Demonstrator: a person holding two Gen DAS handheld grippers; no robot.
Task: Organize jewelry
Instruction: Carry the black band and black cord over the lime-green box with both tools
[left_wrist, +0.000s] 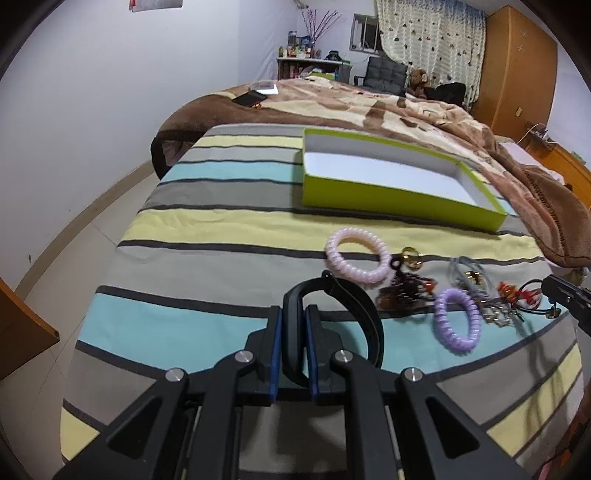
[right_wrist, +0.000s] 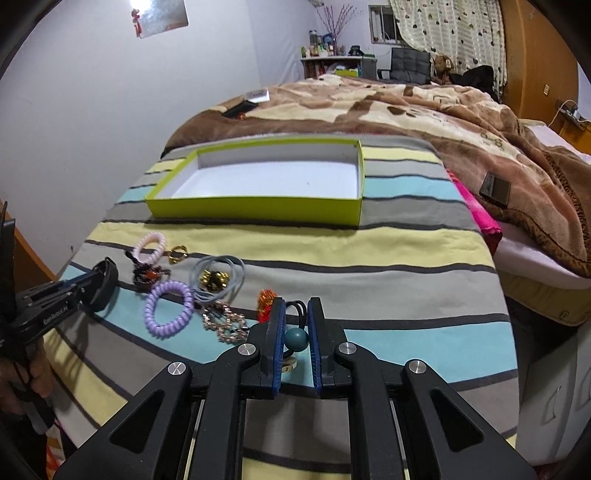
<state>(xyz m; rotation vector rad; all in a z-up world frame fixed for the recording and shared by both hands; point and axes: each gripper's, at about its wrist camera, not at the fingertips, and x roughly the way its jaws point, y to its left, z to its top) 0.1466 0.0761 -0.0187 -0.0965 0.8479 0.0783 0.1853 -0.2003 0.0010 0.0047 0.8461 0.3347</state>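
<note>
My left claw (left_wrist: 293, 345) pinches a matt black rubbery band (left_wrist: 334, 317). The coil ties (right_wrist: 169, 309) look glossy plastic, the box (right_wrist: 258, 208) matt card, the striped sheet (right_wrist: 406, 273) soft cloth.

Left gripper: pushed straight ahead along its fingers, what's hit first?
Probably the pink coil hair tie, just beyond the black band the left gripper holds; past that, the green box. Depth is uncertain.

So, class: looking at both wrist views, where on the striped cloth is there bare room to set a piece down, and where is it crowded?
Free: the green box, white inside and nothing in it; the stripes right of the right gripper; the strip left of the left gripper, which grips a black band. Crowded: around the pink coil tie, purple coil tie and grey elastics.
</note>
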